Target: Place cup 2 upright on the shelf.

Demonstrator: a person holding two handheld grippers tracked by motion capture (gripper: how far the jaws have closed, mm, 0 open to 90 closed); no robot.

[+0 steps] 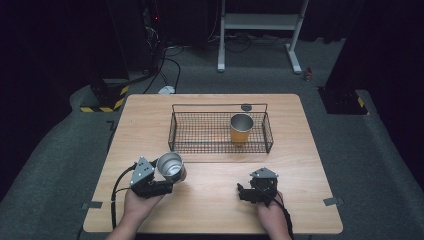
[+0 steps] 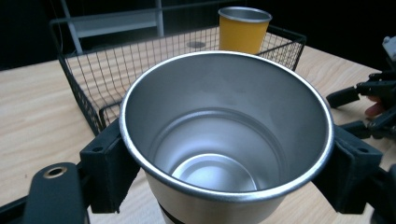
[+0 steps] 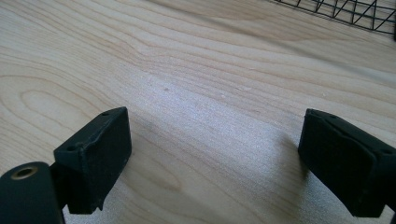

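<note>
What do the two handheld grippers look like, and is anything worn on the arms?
Both the left gripper and the right gripper are black, each with a grey three-cornered plate on top, blocky black jaws and a trailing black cable. The forearms appear bare; no sleeves are visible.

The right gripper (image 3: 212, 158) has its two black jaws rising from the lower corners of the frame, wide apart with bare wooden table (image 3: 196, 70) between them. A wire basket (image 3: 345, 10) edge crosses the upper right corner.
</note>
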